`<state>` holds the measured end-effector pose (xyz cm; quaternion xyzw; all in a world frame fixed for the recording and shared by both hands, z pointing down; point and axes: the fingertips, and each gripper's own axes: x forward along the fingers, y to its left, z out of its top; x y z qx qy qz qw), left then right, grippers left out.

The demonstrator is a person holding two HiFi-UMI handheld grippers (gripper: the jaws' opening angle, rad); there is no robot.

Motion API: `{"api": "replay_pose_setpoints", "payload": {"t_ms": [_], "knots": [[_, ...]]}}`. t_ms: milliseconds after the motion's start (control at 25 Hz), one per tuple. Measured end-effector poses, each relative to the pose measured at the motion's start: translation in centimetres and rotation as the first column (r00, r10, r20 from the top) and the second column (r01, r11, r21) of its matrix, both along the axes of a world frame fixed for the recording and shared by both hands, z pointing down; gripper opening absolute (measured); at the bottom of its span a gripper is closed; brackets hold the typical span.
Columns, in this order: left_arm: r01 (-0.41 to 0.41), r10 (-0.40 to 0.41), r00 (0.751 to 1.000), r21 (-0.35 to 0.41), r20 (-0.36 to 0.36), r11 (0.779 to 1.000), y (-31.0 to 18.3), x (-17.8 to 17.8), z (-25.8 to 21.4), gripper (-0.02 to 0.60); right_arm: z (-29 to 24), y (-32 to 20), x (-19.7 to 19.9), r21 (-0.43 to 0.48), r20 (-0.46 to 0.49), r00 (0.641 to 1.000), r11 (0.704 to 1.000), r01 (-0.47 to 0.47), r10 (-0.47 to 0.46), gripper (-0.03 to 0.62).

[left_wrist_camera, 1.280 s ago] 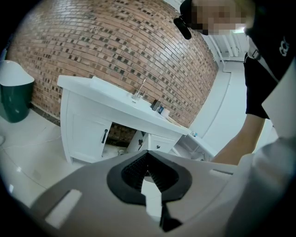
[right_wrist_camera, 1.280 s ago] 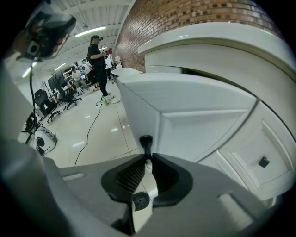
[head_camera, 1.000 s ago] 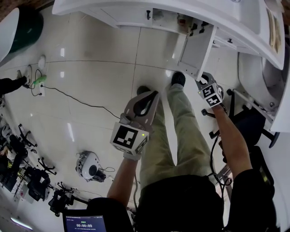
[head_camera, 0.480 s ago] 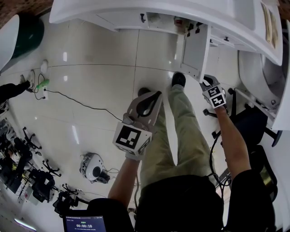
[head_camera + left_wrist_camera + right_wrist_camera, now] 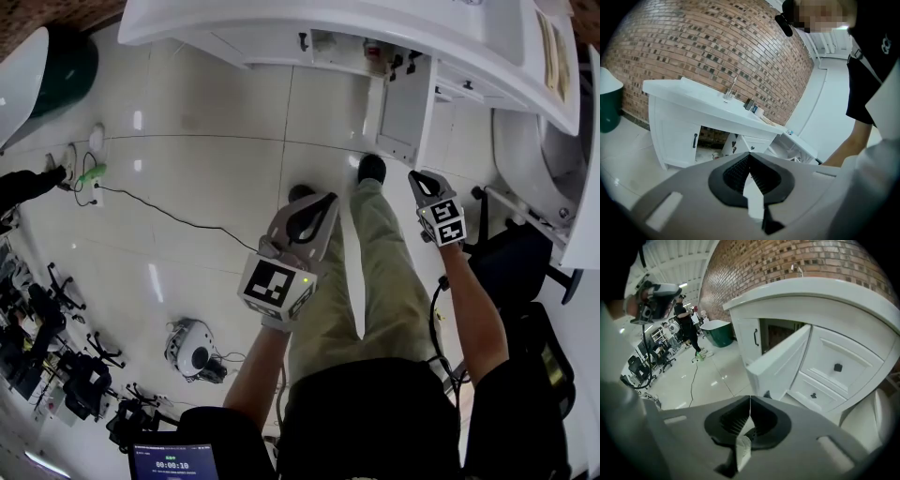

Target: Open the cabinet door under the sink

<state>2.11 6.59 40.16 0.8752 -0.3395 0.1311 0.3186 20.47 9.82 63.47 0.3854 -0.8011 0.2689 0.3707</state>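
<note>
Compared with a second ago, the right tool [image 5: 419, 180] is pulling away from the free edge of the white panelled cabinet door [image 5: 405, 111], where it had been sitting at the lower corner; it is now hanging apart from the door, above the person's right leg; its jaws are closing with nothing between them, and in the right gripper view they are already meeting at the tips. The door is also standing a little wider than before; judging by this, the opening is done and the tool is letting go.

The left tool [image 5: 317, 200] is hovering over the glossy pale tiled floor [image 5: 206, 178], well apart from the cabinet; its jaws are pressing together, holding nothing.

The door is sitting under the white sink worktop [image 5: 375, 28], hinged beside the white drawers [image 5: 836, 366]; it is swinging out at roughly a right angle, its free edge pointing toward the person's feet; its long axis is running upright, floor to worktop; behind it a dark opening is showing; the neighbouring white door with a dark handle [image 5: 754, 337] is staying shut.
</note>
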Motion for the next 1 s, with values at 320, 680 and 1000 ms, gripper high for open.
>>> {"api": "replay_pose_setpoints", "payload": {"t_ms": [320, 680, 1000], "knots": [[-0.063, 0.063, 0.998, 0.053, 0.010, 0.997, 1.1, -1.9, -6.7, 0.011, -10.2, 1.1, -5.7, 0.054, 0.059, 0.998, 0.998, 0.027, -0.030, -0.008], [-0.085, 0.086, 0.996, 0.132, -0.005, 0.988, 2.5, -4.3, -14.6, 0.011, -27.3, -0.6, -12.5, 0.290, 0.124, 0.986, 0.954, 0.074, -0.114, -0.008], [-0.093, 0.095, 0.995, 0.192, -0.001, 0.977, 4.6, -6.4, -18.4, 0.011, -38.1, -1.0, -18.5, 0.456, 0.161, 0.967, 0.884, 0.103, -0.196, -0.008]]}}
